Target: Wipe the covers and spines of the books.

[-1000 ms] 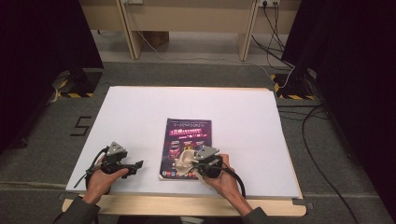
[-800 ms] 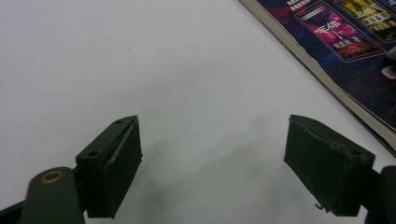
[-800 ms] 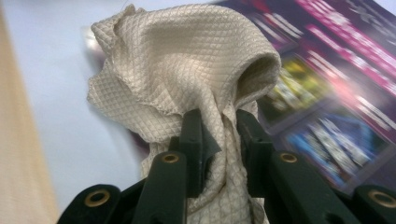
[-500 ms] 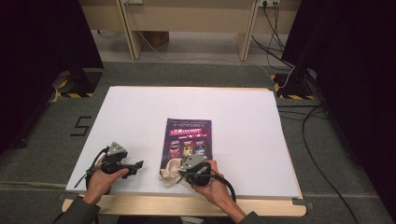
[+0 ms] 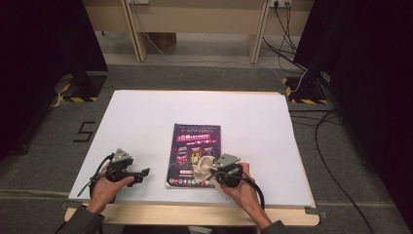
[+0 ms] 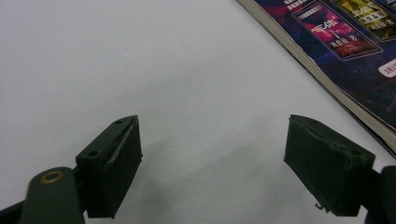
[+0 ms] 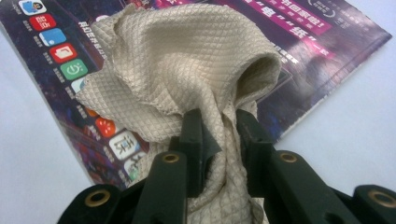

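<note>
A: Position of the magazine?

B: It lies flat on the white tabletop, near the front edge, roughly centred, with its dark purple cover up.

A: Right gripper?

B: In the high view it sits over the magazine's lower right corner, held in the person's right hand. In the right gripper view its jaws are closed tight on a beige cloth with a fine diamond weave. The cloth is bunched up and billows above the jaws, resting on the cover.

A: Left gripper?

B: It is held in the left hand on bare tabletop, well to the left of the magazine, pointing toward it. In the left gripper view the jaws stand wide apart with nothing between them, and the magazine's edge shows at upper right, clear of the jaws.

A: Contact between the two grippers?

B: None; they are well apart, with the magazine's lower left corner between them.
</note>
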A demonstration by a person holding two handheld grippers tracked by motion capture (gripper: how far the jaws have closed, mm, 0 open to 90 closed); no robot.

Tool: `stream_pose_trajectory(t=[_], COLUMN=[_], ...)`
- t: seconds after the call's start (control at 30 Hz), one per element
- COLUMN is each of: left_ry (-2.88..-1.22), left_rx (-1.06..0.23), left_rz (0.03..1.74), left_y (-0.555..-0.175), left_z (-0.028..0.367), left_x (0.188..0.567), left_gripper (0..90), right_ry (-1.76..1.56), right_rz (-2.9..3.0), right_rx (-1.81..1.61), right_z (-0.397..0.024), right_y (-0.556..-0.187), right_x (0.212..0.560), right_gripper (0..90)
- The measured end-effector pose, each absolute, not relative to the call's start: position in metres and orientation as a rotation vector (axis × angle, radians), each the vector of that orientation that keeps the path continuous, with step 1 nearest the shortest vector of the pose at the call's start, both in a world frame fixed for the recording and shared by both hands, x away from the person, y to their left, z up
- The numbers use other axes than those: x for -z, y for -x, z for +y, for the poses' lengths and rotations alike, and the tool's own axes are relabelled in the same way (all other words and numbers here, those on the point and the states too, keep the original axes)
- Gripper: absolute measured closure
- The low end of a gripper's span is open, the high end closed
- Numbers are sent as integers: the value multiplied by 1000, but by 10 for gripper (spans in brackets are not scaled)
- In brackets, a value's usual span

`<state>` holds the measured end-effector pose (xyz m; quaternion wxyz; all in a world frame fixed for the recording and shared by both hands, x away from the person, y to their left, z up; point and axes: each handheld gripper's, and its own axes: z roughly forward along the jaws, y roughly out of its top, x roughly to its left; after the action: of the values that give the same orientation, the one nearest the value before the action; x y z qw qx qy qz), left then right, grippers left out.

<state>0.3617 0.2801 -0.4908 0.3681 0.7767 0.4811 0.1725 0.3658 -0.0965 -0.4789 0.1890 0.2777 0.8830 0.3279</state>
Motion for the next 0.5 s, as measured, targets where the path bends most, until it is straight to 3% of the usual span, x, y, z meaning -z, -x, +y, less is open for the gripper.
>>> stream_pose_trajectory(t=[0.33, 0.5], left_ry=[-1999, -2001], left_rx=[-444, -442], left_rz=[1237, 1236], left_y=[-361, -361], left_z=[279, 279], left_x=[491, 491], left_gripper=[184, 184], right_ry=[-772, -783], right_rz=[2500, 2467], right_rx=[-979, -954], right_z=[-107, -112], right_y=[-339, -343], right_x=[481, 482], right_gripper=[753, 755])
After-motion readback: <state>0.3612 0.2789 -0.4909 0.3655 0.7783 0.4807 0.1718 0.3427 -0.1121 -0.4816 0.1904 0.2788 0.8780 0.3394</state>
